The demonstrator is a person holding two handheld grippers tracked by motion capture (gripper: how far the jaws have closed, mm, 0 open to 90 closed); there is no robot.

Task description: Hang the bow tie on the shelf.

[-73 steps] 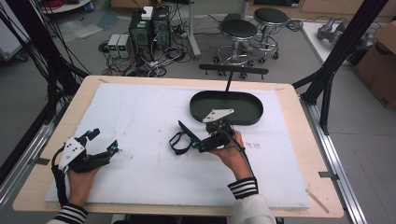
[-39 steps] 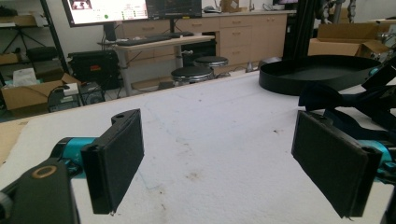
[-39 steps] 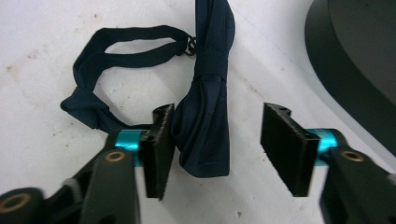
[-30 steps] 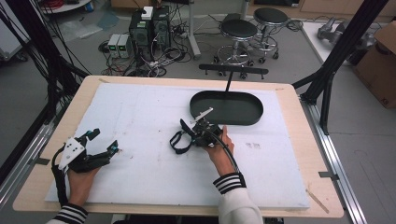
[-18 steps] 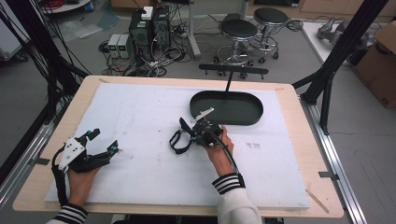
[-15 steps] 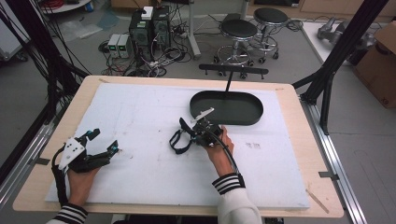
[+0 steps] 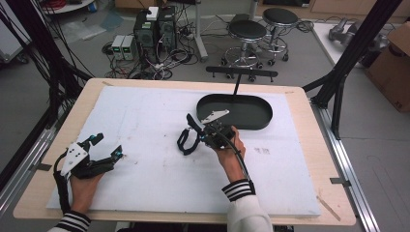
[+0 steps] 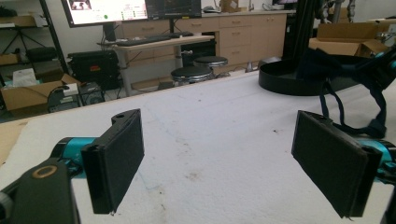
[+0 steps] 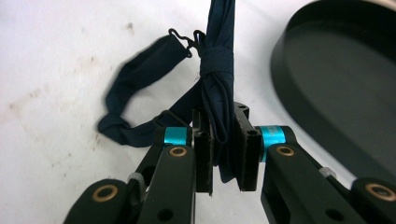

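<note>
A dark navy bow tie with a looped neck strap lies on the white mat just left of the black oval tray. My right gripper is shut on the tie's bunched middle, and the cloth fills the gap between the pads. In the high view the right gripper sits mid-table with the strap trailing to its left. My left gripper rests at the table's near left, open with nothing between its fingers; from the left gripper view the tie shows far off at the right.
The tray is close on the right gripper's right side, and in the left gripper view it stands at the far right. A black stand rises behind the tray. Stools and computers stand on the floor beyond the table.
The right hand has turned from lying toward the right to pointing up the table, and its gripper shifted slightly left onto the tie. The left gripper has not moved.
</note>
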